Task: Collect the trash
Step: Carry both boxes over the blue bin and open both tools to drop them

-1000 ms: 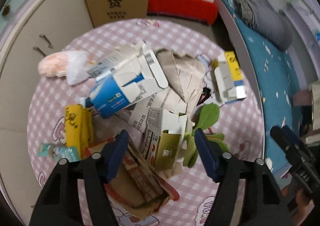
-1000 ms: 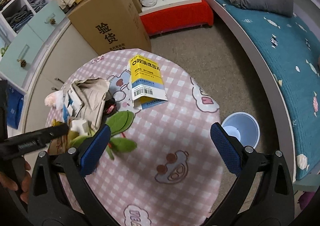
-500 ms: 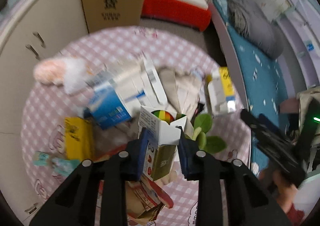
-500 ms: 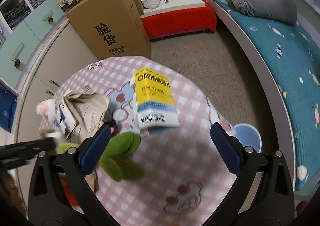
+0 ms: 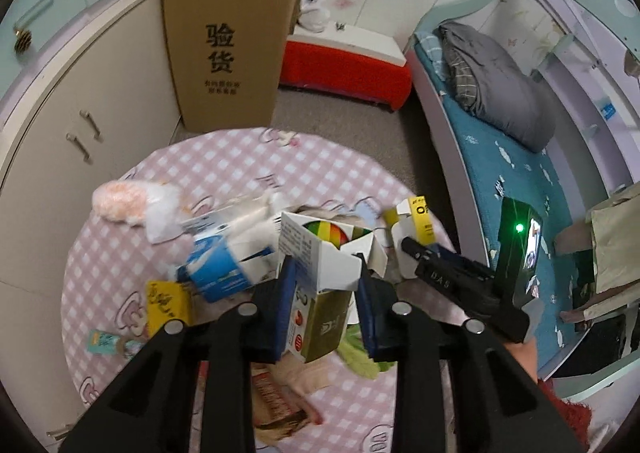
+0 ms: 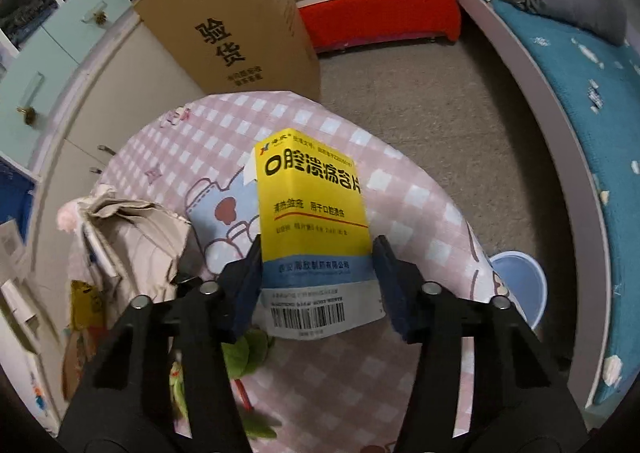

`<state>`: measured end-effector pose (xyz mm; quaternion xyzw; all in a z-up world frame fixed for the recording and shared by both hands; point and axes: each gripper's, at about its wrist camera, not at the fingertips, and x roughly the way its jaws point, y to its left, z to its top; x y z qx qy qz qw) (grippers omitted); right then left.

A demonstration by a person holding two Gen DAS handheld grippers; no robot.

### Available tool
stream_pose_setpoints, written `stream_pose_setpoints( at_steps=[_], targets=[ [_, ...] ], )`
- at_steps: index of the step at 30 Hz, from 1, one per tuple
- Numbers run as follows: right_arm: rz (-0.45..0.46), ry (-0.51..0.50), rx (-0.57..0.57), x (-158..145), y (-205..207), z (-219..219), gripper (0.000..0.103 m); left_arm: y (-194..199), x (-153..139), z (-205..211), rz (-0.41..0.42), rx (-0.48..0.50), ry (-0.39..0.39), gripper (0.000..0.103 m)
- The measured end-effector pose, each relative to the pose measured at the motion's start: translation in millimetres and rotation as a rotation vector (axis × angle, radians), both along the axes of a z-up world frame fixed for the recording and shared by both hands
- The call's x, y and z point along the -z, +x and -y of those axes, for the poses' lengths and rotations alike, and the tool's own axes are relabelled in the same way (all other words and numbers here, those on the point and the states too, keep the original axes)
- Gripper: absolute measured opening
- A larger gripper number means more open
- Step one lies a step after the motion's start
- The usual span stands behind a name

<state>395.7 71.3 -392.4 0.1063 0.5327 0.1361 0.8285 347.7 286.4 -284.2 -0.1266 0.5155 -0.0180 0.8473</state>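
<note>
My left gripper is shut on a small open carton, white on top with a green side, and holds it above the round table with the pink checked cloth. In the right wrist view a yellow and blue medicine box stands between the blue pads of my right gripper. Its jaws are closing, and both pads touch the box's sides. The left wrist view shows the same yellow box at the table's right edge.
Loose trash lies on the table: a blue and white carton, a yellow packet, crumpled brown paper, green leaves. A blue bin stands on the floor beside the table. A tall cardboard box stands behind, a bed to the right.
My left gripper closed on the small carton and lifted it off the pile. My right gripper moved over the yellow box, came down, and its wide jaws closed in around it.
</note>
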Motion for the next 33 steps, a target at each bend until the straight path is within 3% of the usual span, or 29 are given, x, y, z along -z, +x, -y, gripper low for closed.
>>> stream_pose_setpoints(
  at_steps=[5,11,16,22,23,24,26,33],
  targets=[
    [0.047,0.042,0.006,-29.6,-14.5,41.3,0.043,2.7,-16.3,44.6,0.037,0.034,-0.018,0.028],
    [0.083,0.028,0.071,-62.2,-40.6,148.8,0.043,15.9,-10.4,151.3,0.012,0.133,-0.076,0.028],
    [0.041,-0.050,0.105,-54.3,-52.0,238.8,0.043,33.1,36.4,257.9,-0.113,0.219,-0.102,0.028],
    [0.012,-0.100,0.142,-38.0,-63.4,313.0,0.043,45.4,83.5,344.7,-0.208,0.285,-0.109,0.033],
    [0.009,-0.104,0.144,-36.1,-64.6,321.4,0.044,48.0,90.8,356.0,-0.229,0.289,-0.098,0.040],
    [0.005,-0.102,0.147,-34.3,-65.6,330.7,0.044,51.1,95.3,364.4,-0.242,0.284,-0.092,0.057],
    [-0.001,-0.099,0.153,-32.0,-67.6,343.0,0.044,52.8,104.2,378.3,-0.258,0.266,-0.086,0.072],
    [-0.018,-0.062,0.141,-29.4,-71.8,362.5,0.045,45.7,99.2,404.2,-0.249,0.256,0.005,0.075]
  ],
)
